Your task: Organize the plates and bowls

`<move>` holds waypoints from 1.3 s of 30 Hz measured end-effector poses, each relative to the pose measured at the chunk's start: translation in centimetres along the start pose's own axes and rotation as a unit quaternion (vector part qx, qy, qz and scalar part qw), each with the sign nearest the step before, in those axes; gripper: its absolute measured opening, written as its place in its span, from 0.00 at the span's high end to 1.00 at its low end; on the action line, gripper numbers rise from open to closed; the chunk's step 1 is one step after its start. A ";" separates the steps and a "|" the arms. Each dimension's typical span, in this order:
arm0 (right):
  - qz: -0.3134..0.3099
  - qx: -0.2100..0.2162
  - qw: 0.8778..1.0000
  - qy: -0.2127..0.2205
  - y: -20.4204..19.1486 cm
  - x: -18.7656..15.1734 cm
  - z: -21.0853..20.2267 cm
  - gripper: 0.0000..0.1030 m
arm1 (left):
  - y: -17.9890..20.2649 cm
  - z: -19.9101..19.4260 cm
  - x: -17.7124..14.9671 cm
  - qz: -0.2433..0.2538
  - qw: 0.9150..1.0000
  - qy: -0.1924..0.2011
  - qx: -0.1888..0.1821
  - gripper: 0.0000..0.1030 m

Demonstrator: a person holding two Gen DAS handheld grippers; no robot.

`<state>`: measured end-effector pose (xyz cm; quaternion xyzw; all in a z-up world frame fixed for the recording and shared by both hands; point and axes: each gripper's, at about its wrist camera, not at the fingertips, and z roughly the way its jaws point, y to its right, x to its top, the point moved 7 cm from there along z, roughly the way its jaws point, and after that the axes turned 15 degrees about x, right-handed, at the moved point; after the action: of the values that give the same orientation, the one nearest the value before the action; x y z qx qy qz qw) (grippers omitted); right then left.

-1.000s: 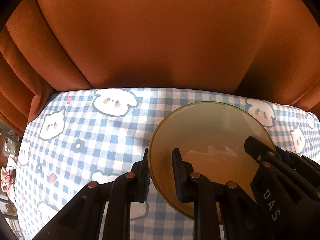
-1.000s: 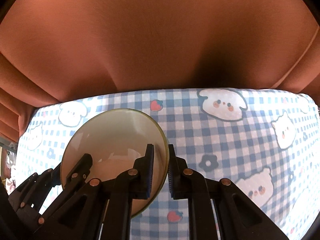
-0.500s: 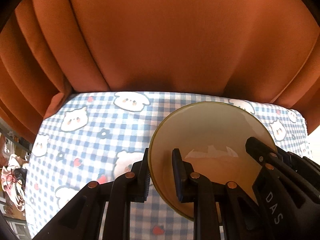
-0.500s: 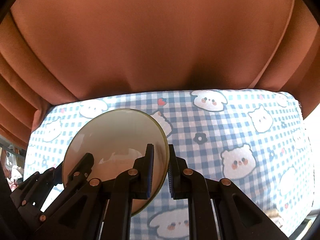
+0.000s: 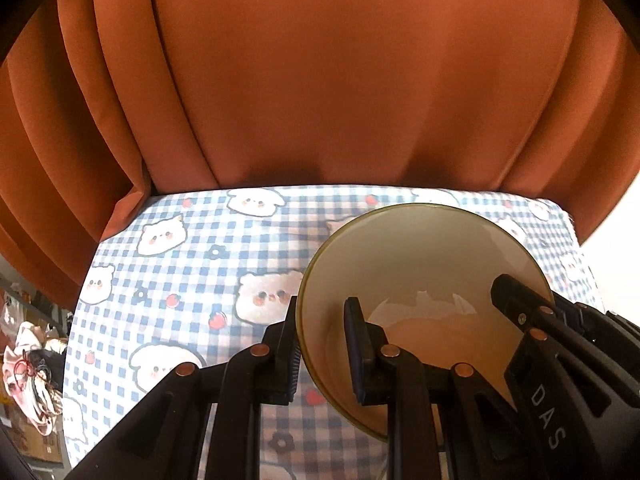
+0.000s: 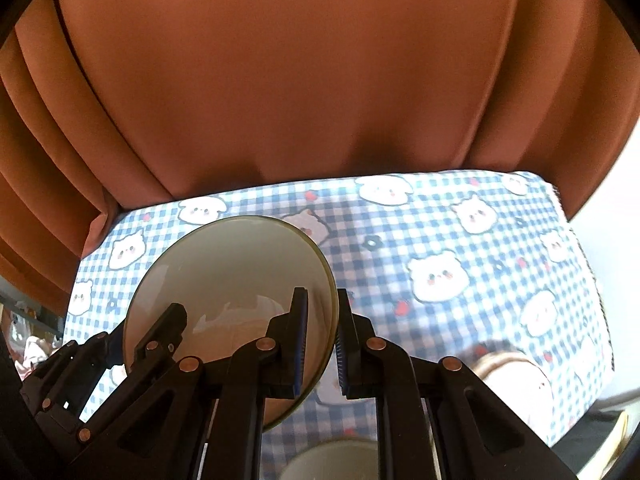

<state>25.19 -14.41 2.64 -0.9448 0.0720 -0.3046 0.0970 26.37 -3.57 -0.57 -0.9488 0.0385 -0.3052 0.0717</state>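
Observation:
A pale yellow-green bowl [image 5: 424, 264] hangs above the checked tablecloth, gripped from both sides. My left gripper [image 5: 322, 350] is shut on the bowl's left rim, one finger outside, one inside. My right gripper [image 6: 322, 344] is shut on the opposite rim of the same bowl [image 6: 228, 272]. In the left wrist view the right gripper's fingers [image 5: 516, 300] show at the bowl's far side. In the right wrist view the left gripper's fingers [image 6: 164, 332] show at its left edge. A second whitish dish rim [image 6: 332, 460] peeks in at the bottom edge, below the right gripper.
The table carries a blue-and-white checked cloth [image 5: 192, 288] printed with cartoon animals. Orange curtains [image 5: 340, 80] hang right behind its far edge. Another light-coloured dish [image 6: 504, 364] lies blurred at the right of the right wrist view. Clutter [image 5: 28, 364] sits beyond the table's left side.
Both grippers have risen and pulled back with the bowl held between them. Much more of the tablecloth shows now, and a dish rim has come into the right wrist view at the bottom.

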 end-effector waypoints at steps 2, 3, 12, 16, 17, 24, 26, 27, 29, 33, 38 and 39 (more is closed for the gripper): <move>0.005 -0.006 1.000 0.004 0.1 -1.0 -1.0 0.85 | 0.2 -0.4 -0.6 0.007 1.000 0.002 -0.006 0.83; 0.009 -0.010 1.000 0.005 0.3 -1.6 -1.4 0.85 | 0.3 -0.6 -1.1 0.010 1.000 0.002 -0.010 0.83; 0.027 -0.029 0.999 -0.002 2.2 -7.1 -4.2 0.85 | 1.6 -2.2 -5.9 0.039 0.999 -0.010 -0.024 0.83; 0.030 -0.029 0.999 -0.005 3.2 -9.0 -4.8 0.85 | 3.3 -3.4 -7.7 0.054 0.998 -0.009 -0.021 0.83; 0.030 -0.029 0.999 -0.006 3.5 -9.3 -5.0 0.85 | 3.5 -3.5 -8.0 0.056 0.998 -0.009 -0.019 0.83; 0.023 -0.017 0.999 -0.016 5.6 -11.5 -5.2 0.85 | 5.2 -3.9 -10.6 0.049 0.999 -0.021 -0.006 0.83; 0.019 -0.011 0.999 -0.023 6.1 -12.1 -4.9 0.85 | 5.4 -3.6 -11.5 0.045 0.999 -0.030 0.001 0.83; 0.016 -0.008 0.999 -0.029 6.3 -12.5 -4.6 0.85 | 5.5 -3.5 -11.9 0.041 0.999 -0.035 0.003 0.83; 0.007 -0.005 0.999 -0.041 6.5 -13.0 -4.2 0.85 | 5.6 -3.2 -12.8 0.032 0.998 -0.048 0.005 0.83; -0.012 0.008 0.998 -0.055 6.7 -14.0 -3.6 0.85 | 5.4 -2.9 -13.9 0.015 0.998 -0.058 0.022 0.83; -0.029 0.026 0.996 -0.078 6.5 -14.8 -2.5 0.85 | 5.0 -2.1 -15.1 -0.007 0.996 -0.080 0.037 0.83; -0.036 0.029 0.996 -0.080 6.4 -14.9 -2.4 0.85 | 4.9 -1.9 -15.4 -0.013 0.995 -0.086 0.038 0.83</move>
<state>11.34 -18.03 -5.29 -0.9649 0.0214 -0.2333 0.1186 12.65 -6.80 -8.61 -0.9685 0.0080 -0.2249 0.1069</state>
